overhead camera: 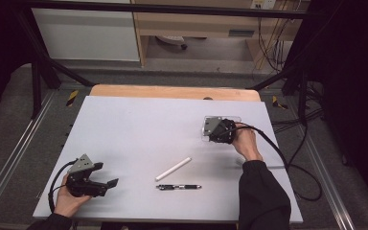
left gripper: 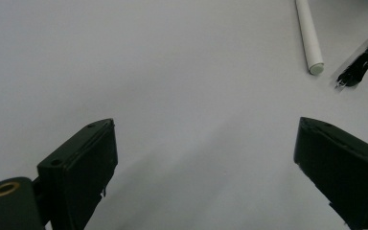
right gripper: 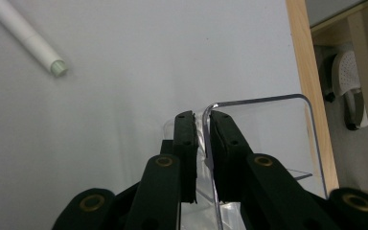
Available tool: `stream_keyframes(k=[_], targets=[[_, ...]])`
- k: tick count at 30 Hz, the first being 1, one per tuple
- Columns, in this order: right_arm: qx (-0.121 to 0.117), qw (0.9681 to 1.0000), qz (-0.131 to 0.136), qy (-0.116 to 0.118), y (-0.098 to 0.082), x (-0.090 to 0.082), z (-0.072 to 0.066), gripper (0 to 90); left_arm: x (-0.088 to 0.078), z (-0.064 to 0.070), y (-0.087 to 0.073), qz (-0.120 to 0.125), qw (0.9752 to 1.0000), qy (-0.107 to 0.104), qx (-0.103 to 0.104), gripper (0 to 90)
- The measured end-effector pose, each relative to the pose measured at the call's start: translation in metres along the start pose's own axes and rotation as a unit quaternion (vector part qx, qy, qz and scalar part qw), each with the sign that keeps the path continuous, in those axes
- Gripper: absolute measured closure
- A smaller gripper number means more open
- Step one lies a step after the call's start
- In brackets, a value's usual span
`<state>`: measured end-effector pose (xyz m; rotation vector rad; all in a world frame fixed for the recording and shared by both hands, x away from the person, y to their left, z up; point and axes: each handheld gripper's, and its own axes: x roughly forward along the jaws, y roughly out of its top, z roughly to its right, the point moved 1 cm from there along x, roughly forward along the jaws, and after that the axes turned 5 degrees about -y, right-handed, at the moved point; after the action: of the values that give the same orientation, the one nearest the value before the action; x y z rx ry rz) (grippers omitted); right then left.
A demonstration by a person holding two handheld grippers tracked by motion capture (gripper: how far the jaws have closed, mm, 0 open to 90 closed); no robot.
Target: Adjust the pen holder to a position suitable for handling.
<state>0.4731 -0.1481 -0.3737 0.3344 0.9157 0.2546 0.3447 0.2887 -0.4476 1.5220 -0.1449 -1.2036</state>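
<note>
High view: the left gripper (overhead camera: 106,184) sits near the table's (overhead camera: 134,124) near left corner, held in the person's left hand (overhead camera: 69,199); its black jaws stand spread wide with nothing between them. The table surface is smooth, matte pale grey, with a bare wooden strip along the far edge.

Near the middle of the near edge lies a white cylindrical tube (overhead camera: 173,168), plain and round-ended, its long axis running diagonally from near left to far right. Just beside it, closer to the near edge, lies a black pen (overhead camera: 178,187), slim, with its long axis parallel to the near edge. No writing is legible on either.

Toward the far right corner, the right gripper (overhead camera: 210,130) has its jaws pressed onto the thin wall of a clear plastic box (overhead camera: 235,119), rectangular with rounded corners. In the right gripper view, the transparent wall stands upright between the black pads.
</note>
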Motion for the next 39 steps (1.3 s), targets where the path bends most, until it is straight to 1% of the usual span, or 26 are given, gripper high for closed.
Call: stream_keyframes(k=[4, 5, 6, 7, 9, 11, 13, 16, 21, 23, 24, 29, 32, 33, 37, 38, 39], targets=[[-0.009, 0.9999, 0.000, 0.007, 0.000, -0.002, -0.003, 84.9, 0.000, 0.000, 0.000, -0.001, 1.0000, 0.000, 0.000, 7.6], [-0.016, 0.9998, -0.001, 0.010, 0.000, -0.004, -0.004, 85.7, 0.000, 0.000, 0.000, -0.001, 1.0000, 0.000, 0.001, 7.6], [-0.016, 0.9998, -0.001, 0.010, 0.000, -0.004, -0.004, 85.7, 0.000, 0.000, 0.000, 0.000, 1.0000, 0.000, 0.001, 7.6], [-0.022, 0.9997, -0.002, 0.012, 0.000, -0.005, -0.005, 86.4, 0.000, 0.000, 0.000, 0.000, 1.0000, 0.000, 0.001, 7.6], [-0.027, 0.9995, -0.004, 0.014, -0.001, -0.007, -0.006, 86.9, 0.000, 0.000, 0.000, -0.001, 1.0000, 0.001, 0.001, 7.6], [-0.029, 0.9995, -0.004, 0.014, -0.001, -0.007, -0.006, 87.2, 0.000, 0.000, 0.000, -0.001, 1.0000, 0.001, 0.001, 7.6], [-0.037, 0.9992, -0.009, 0.010, -0.001, -0.010, -0.006, 87.8, 0.000, 0.001, 0.000, -0.001, 1.0000, 0.001, 0.001, 7.6], [-0.037, 0.9992, -0.011, 0.010, -0.002, -0.012, -0.006, 88.1, 0.000, 0.001, 0.000, 0.000, 1.0000, 0.001, 0.001, 7.6], [-0.043, 0.9987, -0.025, 0.009, 0.000, -0.016, -0.007, 88.4, 0.000, 0.001, 0.000, -0.001, 1.0000, 0.001, 0.001, 7.7], [-0.044, 0.9987, -0.026, 0.008, 0.000, -0.016, -0.007, 88.5, 0.000, 0.001, 0.000, -0.001, 1.0000, 0.001, 0.001, 7.7], [-0.040, 0.9988, -0.027, 0.006, 0.001, -0.018, -0.008, 88.7, 0.000, 0.001, 0.000, 0.000, 1.0000, 0.001, 0.001, 7.7], [-0.050, 0.9983, -0.029, 0.007, 0.009, -0.021, -0.008, 89.2, 0.000, 0.001, 0.000, -0.001, 1.0000, 0.001, 0.001, 7.7], [-0.049, 0.9984, -0.027, 0.007, 0.013, -0.022, -0.008, 89.3, 0.000, 0.001, 0.000, 0.000, 1.0000, 0.001, 0.001, 7.7], [-0.049, 0.9984, -0.027, 0.008, 0.017, -0.024, -0.009, 89.3, 0.000, 0.001, 0.000, 0.000, 1.0000, 0.001, 0.001, 7.7], [-0.053, 0.9981, -0.029, 0.015, 0.023, -0.025, -0.012, 89.4, 0.000, 0.001, 0.000, 0.000, 1.0000, 0.000, 0.001, 7.7], [-0.048, 0.9982, -0.031, 0.018, 0.026, -0.025, -0.013, 89.4, 0.000, 0.001, 0.000, -0.001, 1.0000, 0.000, 0.002, 7.7], [-0.051, 0.9978, -0.036, 0.022, 0.030, -0.025, -0.015, 89.4, 0.000, 0.001, 0.000, -0.001, 1.0000, 0.000, 0.002, 7.7]])
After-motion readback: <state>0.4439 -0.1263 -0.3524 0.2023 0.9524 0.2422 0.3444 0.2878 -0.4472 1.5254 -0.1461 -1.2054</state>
